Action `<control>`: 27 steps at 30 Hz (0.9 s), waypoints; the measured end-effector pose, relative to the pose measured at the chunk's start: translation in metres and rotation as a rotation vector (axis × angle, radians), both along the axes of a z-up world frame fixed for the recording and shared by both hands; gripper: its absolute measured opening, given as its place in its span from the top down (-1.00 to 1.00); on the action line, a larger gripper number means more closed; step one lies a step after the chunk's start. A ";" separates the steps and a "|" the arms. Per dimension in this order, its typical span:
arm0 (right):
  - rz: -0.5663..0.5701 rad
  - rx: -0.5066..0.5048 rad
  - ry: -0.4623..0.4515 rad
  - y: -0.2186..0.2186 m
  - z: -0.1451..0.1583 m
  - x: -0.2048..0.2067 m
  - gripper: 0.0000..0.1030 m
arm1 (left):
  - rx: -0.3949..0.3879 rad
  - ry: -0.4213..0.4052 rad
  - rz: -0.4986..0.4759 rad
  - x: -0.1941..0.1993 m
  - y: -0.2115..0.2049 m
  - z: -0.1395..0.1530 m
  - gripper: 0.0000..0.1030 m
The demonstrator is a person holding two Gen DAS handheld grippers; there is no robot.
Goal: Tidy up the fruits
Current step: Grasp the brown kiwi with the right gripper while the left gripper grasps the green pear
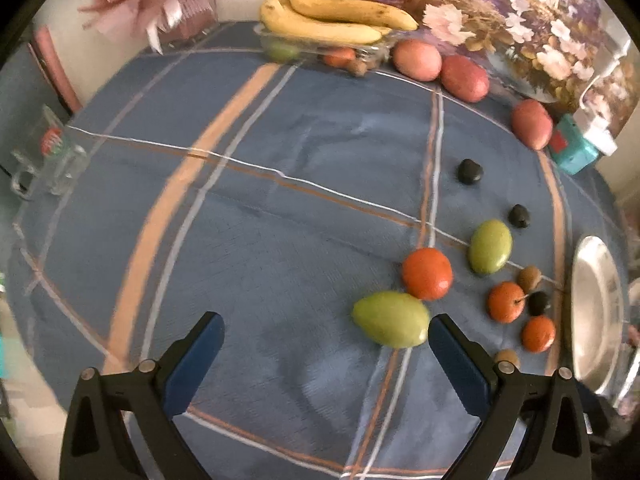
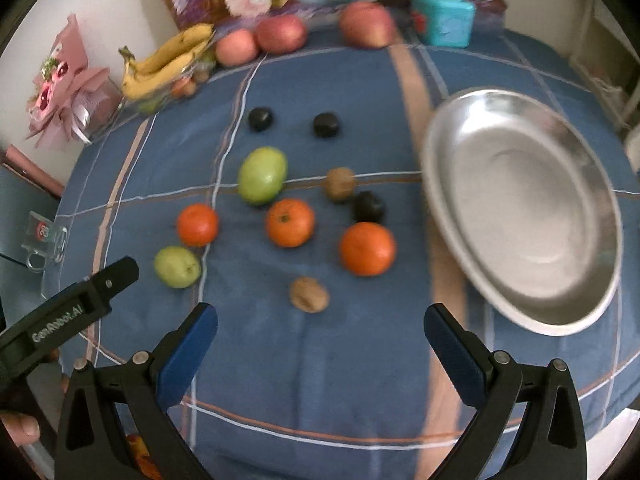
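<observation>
Both my grippers, left (image 1: 325, 330) and right (image 2: 320, 322), gape wide, holding nothing. Nearest green fruit (image 1: 390, 324) touches my left's 3 o'clock finger; steel plate (image 2: 520, 208) sits at my right's 2 o'clock.

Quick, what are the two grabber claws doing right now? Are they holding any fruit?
Left gripper: open, holding nothing, beside a green fruit.
Right gripper: open, holding nothing, hovering near a walnut.

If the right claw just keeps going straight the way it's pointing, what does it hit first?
Most likely the brown walnut, lying on the blue cloth between the open right claw fingers' line. Beyond it sits an orange tangerine. Depth is hard to judge through the fisheye.
</observation>
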State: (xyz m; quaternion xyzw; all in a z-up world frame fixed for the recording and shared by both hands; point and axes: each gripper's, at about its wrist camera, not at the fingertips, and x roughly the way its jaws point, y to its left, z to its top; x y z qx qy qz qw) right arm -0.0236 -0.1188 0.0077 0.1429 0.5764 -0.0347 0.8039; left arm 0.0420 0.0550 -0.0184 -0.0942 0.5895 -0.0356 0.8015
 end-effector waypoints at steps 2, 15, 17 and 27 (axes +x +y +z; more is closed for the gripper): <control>0.009 0.005 0.024 0.009 -0.007 0.010 -1.00 | -0.037 0.018 -0.028 0.003 -0.006 -0.003 -1.00; -0.017 -0.096 0.189 0.031 -0.060 0.039 -1.00 | 0.091 0.054 -0.207 0.010 -0.047 -0.019 -1.00; -0.026 -0.106 0.203 0.035 -0.068 0.046 -1.00 | 0.110 0.052 -0.215 0.011 -0.050 -0.018 -1.00; -0.060 -0.160 0.200 0.062 -0.084 0.067 -1.00 | 0.136 0.067 -0.210 0.021 -0.056 -0.017 -1.00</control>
